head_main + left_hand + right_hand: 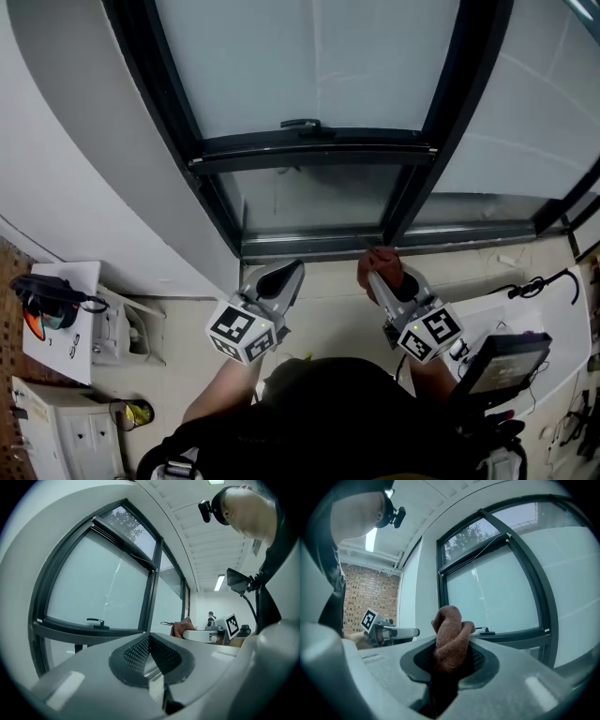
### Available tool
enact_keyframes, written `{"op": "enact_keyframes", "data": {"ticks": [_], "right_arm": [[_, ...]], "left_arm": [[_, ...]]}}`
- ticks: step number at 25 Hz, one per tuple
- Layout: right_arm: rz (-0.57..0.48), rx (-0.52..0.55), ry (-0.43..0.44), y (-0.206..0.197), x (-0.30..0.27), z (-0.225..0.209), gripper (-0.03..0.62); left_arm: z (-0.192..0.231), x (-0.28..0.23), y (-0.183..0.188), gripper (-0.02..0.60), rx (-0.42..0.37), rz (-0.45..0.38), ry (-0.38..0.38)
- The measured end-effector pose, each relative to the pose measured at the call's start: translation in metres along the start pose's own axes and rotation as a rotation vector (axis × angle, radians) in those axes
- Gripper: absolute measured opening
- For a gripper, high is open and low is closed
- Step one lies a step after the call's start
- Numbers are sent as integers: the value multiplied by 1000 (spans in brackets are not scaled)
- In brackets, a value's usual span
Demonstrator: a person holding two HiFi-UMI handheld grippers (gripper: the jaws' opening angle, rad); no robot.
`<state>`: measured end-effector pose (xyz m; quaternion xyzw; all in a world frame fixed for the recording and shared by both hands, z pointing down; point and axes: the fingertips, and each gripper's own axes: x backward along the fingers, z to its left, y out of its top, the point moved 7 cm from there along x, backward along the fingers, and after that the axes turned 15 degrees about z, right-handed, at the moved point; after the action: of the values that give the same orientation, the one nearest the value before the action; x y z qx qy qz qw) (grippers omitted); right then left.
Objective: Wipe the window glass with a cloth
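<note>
Cloth (449, 637) clamped in right gripper (450, 660); window handle (486, 631) just beyond.

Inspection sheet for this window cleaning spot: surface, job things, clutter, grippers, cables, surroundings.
Surface: window glass, frosted, in a dark frame with its handle lying flat; smears too faint to judge.
Job's things: brown cloth, bunched up.
Clutter: goggles lying on white paper at the left; screen at the right.
Grippers: left gripper shut, nothing in it; right gripper shut on the cloth.
Cables: black cable loose at the right.
Surroundings: brick wall, ceiling light on, pale floor below the window.
</note>
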<state>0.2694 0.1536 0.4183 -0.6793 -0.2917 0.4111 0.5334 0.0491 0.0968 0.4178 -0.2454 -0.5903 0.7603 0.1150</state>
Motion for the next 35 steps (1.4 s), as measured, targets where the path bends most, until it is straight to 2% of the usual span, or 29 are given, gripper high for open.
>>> {"op": "enact_keyframes", "data": {"ticks": [5, 8, 11, 17, 22, 26, 35], "right_arm": [[11, 9, 39, -15, 38, -18, 77], [21, 11, 44, -27, 51, -29, 77], [33, -19, 44, -35, 57, -33, 77], [16, -55, -13, -34, 57, -33, 77], [14, -70, -25, -34, 35, -7, 77], [2, -139, -33, -33, 20, 7, 77], [19, -127, -81, -32, 14, 20, 77]], "left_arm": [[-45, -8, -5, 17, 5, -7, 65], [-53, -11, -14, 17, 15, -4, 109], [-58, -10, -20, 17, 18, 11, 119], [-50, -5, -13, 17, 0, 41, 99], [-32, 15, -14, 17, -28, 54, 47], [-18, 18, -22, 17, -6, 68, 8], [6, 26, -10, 17, -1, 31, 1]]}}
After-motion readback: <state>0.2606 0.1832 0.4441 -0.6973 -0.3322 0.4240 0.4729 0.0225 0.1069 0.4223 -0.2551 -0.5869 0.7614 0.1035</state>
